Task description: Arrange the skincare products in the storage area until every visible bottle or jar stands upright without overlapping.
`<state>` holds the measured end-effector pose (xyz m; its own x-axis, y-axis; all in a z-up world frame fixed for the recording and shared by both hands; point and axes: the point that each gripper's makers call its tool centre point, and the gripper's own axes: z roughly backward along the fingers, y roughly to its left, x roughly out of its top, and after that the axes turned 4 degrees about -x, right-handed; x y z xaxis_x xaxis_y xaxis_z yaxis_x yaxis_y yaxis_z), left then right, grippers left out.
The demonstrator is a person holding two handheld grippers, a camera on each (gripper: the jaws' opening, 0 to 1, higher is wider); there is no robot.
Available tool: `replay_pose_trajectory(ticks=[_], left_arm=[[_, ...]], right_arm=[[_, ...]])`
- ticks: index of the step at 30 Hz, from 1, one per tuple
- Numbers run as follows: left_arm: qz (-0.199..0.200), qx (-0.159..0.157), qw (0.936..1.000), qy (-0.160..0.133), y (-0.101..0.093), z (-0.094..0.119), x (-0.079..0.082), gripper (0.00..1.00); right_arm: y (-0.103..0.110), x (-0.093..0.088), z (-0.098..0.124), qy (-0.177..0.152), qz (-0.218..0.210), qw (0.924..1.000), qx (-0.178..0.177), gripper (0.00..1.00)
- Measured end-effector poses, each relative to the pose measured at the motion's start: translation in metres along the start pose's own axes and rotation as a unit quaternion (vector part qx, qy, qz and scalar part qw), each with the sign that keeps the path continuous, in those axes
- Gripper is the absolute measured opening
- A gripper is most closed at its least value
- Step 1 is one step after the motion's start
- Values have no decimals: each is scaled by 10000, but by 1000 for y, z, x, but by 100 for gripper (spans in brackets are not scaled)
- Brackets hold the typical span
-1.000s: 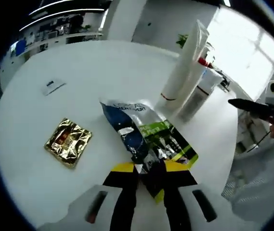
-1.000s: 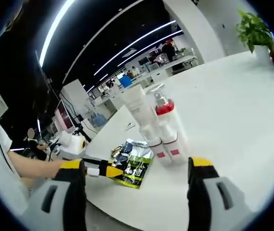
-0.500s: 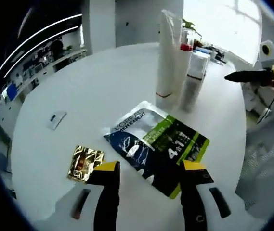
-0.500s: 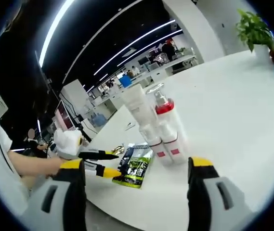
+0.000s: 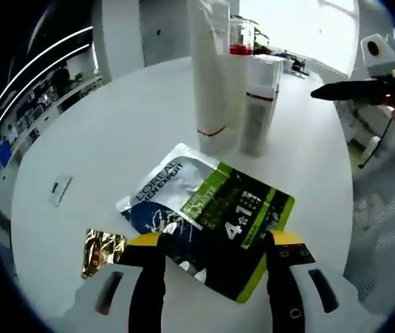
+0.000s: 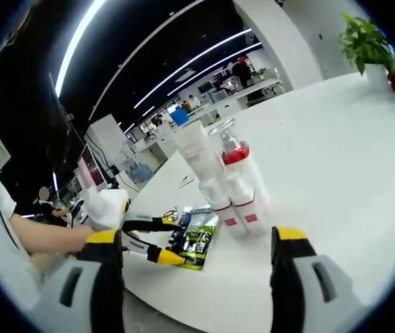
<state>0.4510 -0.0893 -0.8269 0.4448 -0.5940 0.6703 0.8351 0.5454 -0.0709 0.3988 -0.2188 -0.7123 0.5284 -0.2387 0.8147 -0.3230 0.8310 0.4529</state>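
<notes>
Left gripper view: left gripper (image 5: 214,260) is spread wide and holds nothing; its two yellow-tipped jaws straddle the near edge of the sachet (image 5: 211,215), a flat blue-green-black foil pack lying on the white counter (image 5: 114,132). A small gold packet (image 5: 102,251) lies just beside the left jaw, apart from the sachet. Beyond the sachet the tall white tube (image 5: 211,69), a red-collared pump bottle (image 5: 242,55) and a shorter white bottle (image 5: 258,104) stand upright in a tight cluster, touching or nearly so — I cannot tell which. The right gripper (image 5: 353,90) hangs off to the side, above the counter. Right gripper view: right gripper (image 6: 197,253) is wide open and empty, well clear of the cluster of bottles (image 6: 228,184); the left gripper (image 6: 148,239) shows open over the sachet (image 6: 196,239). Judgement: the bottles look done; the flat sachet is the piece in hand. To regrip cleanly, come in low along the counter, close on the near edge only — not the gold packet — and keep the swing away from the standing bottles, which look easy to topple.
</notes>
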Motion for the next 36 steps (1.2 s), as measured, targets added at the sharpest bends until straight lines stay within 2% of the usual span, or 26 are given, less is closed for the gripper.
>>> replay_pose_trajectory(ticks=[19,22,26,36], left_arm=[[26,1,10000,59,1,-3,2,56],[55,17,10000,47,0,0,5,53],[122,-21,9999,-98,-1,3,10,60],[254,98,9994,-191,-1,19,10,63]], right_arm=[[-2,-1,0,26,23,10000,-57,89],[-1,-1,0,34,43,10000,-57,89],[-1,-2,-1,41,60,10000,-51,90],[0,-1,0,29,205,9998,-74,92]])
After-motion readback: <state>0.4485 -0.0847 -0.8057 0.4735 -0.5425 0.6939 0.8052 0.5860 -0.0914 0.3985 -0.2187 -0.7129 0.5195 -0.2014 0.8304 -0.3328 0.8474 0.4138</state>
